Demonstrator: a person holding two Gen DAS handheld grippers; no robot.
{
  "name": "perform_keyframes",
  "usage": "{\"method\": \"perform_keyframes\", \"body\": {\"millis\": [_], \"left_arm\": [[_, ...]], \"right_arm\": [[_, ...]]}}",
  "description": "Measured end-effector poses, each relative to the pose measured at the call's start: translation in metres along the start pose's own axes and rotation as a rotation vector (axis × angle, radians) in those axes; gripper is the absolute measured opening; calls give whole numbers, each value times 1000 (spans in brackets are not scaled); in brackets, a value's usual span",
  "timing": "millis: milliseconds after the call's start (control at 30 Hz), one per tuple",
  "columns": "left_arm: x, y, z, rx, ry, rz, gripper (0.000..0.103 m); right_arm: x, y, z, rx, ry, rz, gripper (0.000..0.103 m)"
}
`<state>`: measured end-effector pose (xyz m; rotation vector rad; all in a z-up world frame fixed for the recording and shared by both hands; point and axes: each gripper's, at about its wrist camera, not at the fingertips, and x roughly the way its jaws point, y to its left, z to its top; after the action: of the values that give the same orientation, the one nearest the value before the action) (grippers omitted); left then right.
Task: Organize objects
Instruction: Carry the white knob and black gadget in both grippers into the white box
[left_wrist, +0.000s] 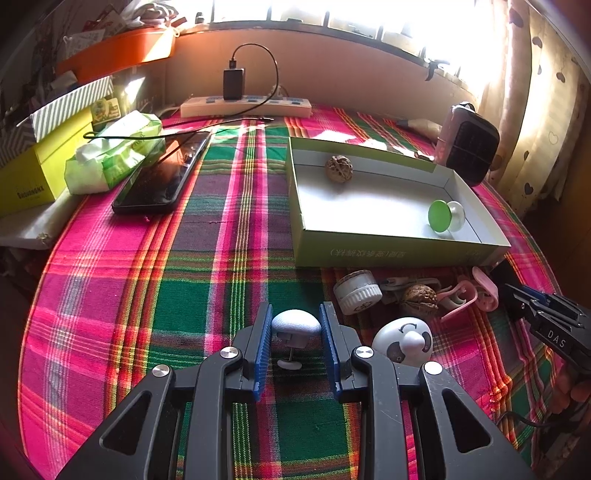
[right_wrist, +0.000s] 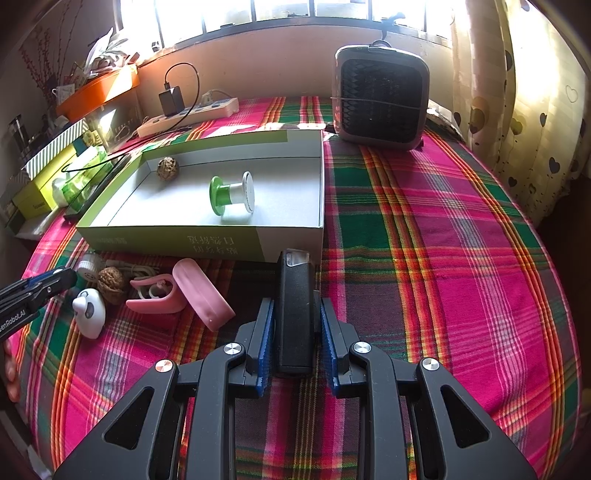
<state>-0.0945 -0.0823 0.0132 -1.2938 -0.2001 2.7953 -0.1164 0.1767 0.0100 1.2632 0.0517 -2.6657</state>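
The main risk is a drop on the way to the shallow white cardboard box with green sides. The left gripper has its jaws closed on a small pale grey dome-topped gadget with a thin stem and foot, and the pads bear only on the rounded cap, so it could pivot or squirt out if tilted. The right gripper is clamped on a slim black rectangular device with a clear tip, held along its length and just short of the box's near wall; swinging it in low could knock that wall.

Inside the box lie a brown walnut in the far corner and a green-and-white spool-shaped holder nearer the front. Just before the box's near wall, on the plaid-covered surface, sit a second walnut, pink plastic clips, a white ribbed jar, and a white round toy, possibly panda-faced.
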Motion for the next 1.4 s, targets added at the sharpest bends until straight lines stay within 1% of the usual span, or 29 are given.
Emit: {"method": "perform_keyframes", "body": {"millis": [533, 767, 1133, 1400], "left_arm": [[-17, -9, 15, 14, -29, -34, 24], [-16, -15, 26, 22, -28, -46, 24], [-9, -25, 52, 42, -45, -67, 24], [6, -30, 73, 47, -44, -64, 24]], "right_arm": [[-13, 0, 9, 0, -29, 1, 25], [-18, 1, 17, -8, -44, 10, 25], [-20, 7, 46, -31, -77, 29, 25], [-4, 4, 71, -28, -60, 42, 25]]}}
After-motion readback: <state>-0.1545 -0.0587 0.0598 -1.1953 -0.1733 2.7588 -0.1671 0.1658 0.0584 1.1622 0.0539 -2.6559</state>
